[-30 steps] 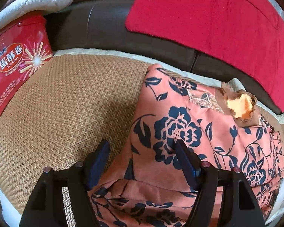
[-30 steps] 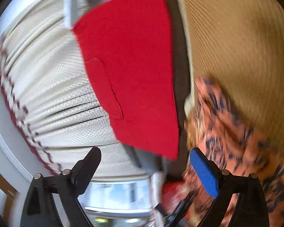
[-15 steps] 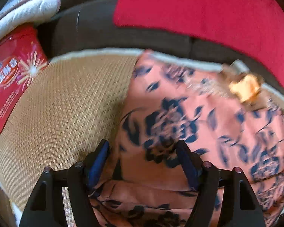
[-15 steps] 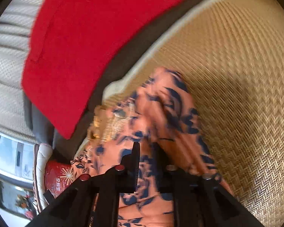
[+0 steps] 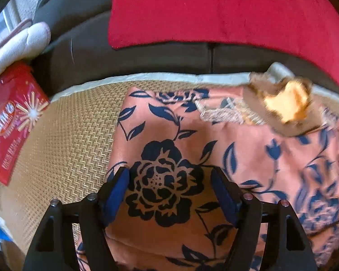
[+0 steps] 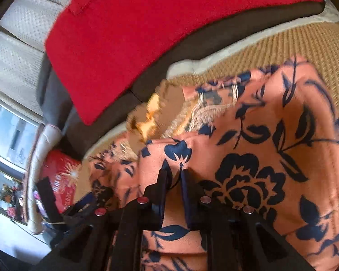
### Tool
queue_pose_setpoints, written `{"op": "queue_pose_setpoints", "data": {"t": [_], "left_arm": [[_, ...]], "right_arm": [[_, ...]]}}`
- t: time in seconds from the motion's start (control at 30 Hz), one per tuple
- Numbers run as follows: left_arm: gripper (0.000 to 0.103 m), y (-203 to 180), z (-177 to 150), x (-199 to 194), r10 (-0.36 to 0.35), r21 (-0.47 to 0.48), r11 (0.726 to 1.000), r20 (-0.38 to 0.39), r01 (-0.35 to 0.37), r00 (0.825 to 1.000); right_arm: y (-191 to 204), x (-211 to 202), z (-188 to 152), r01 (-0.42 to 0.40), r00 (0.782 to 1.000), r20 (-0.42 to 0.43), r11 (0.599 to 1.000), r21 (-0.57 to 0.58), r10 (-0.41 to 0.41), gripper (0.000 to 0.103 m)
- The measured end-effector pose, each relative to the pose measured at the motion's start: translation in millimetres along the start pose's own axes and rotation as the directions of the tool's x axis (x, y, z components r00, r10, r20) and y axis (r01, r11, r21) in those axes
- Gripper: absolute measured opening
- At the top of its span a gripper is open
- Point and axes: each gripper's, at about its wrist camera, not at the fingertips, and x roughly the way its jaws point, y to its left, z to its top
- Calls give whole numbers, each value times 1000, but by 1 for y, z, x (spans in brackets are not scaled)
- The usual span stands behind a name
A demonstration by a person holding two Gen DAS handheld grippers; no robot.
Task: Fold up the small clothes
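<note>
1. Right gripper (image 6: pixel 174 181) is seen nearly closed, its jaws pinched on a raised fold of the floral garment (image 6: pixel 248 158); left gripper (image 5: pixel 169 189) is held wide apart over the same cloth, with nothing gripped.
2. Spread on the woven mat (image 5: pixel 74 135), the garment is shown partly doubled over, with a lace-trimmed neckline (image 5: pixel 223 113) toward the sofa back.
3. Thin, soft, limp handling is judged likely: the cloth would sag and crease freely, and could slide on itself. It is best taken at an edge or corner, through all layers.
4. Shown only in the left view is the flat left edge of the garment against bare mat, with a red snack box (image 5: pixel 9 122) beside it.
5. Revealed only in the right view are the pinch itself and a window (image 6: pixel 6 135) beyond the red cushion (image 6: pixel 147 29).
</note>
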Motion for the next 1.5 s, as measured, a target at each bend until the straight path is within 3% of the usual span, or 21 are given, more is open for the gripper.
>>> {"op": "queue_pose_setpoints", "data": {"t": [0.07, 0.17, 0.27, 0.3, 0.37, 0.5, 0.67, 0.83, 0.9, 1.0, 1.1, 1.2, 1.3, 1.37, 1.5], "left_arm": [[75, 15, -4, -14, -15, -43, 999, 23, 16, 1000], [75, 28, -12, -27, 28, -54, 998, 37, -26, 999], [75, 38, -27, -13, 100, -7, 995, -29, -100, 995], [76, 41, -33, -6, 104, 4, 995, -58, -104, 993], [76, 43, -36, -9, 92, -12, 996, -41, -92, 995], [75, 45, -43, -32, 54, -29, 998, -11, -55, 998], [75, 40, -54, -64, -29, -30, 999, 53, 30, 998], [76, 15, -68, -40, 30, 89, 996, -47, -25, 998], [75, 11, -72, -48, 47, 113, 993, -28, -43, 999], [75, 17, -73, -64, -22, 77, 997, 4, 21, 1000], [75, 37, -83, -94, -25, 48, 999, 43, 23, 999], [75, 62, -91, -122, -8, 21, 1000, 85, 6, 996], [76, 90, -122, -135, -3, -3, 1000, 129, 3, 992], [76, 109, -151, -144, 2, -18, 1000, 148, 1, 989], [76, 141, -207, -151, -29, -70, 997, 113, 37, 993]], "right_arm": [[-2, -20, 1, 28, 999, 38, 999, -19, -27, 18], [-6, -39, 3, 78, 995, 65, 996, -32, -76, 18], [-17, -64, -4, 189, 979, 91, 980, -68, -183, 18], [-25, -68, -5, 226, 972, 83, 972, -68, -220, 18], [-39, -61, -6, 268, 964, 17, 962, -46, -267, 17], [-41, -71, -6, 226, 974, 15, 973, -40, -226, 18], [-12, -82, -22, 145, 988, 61, 982, -121, -138, 18], [-8, -43, -36, 174, 979, -84, 973, -154, -188, 21], [-1, -45, -36, 181, 979, -56, 966, -184, -194, 21], [7, -58, -36, 109, 993, -30, 977, -183, -116, 21], [17, -80, -41, 74, 997, 27, 970, -232, -70, 21], [19, -103, -51, 47, 998, 61, 968, -247, -32, 32], [12, -132, -63, 27, 996, 91, 970, -241, -6, 84], [6, -150, -80, 29, 991, 131, 965, -260, 5, 84], [-8, -178, -118, 10, 996, 92, 959, -282, 17, 84]]}}
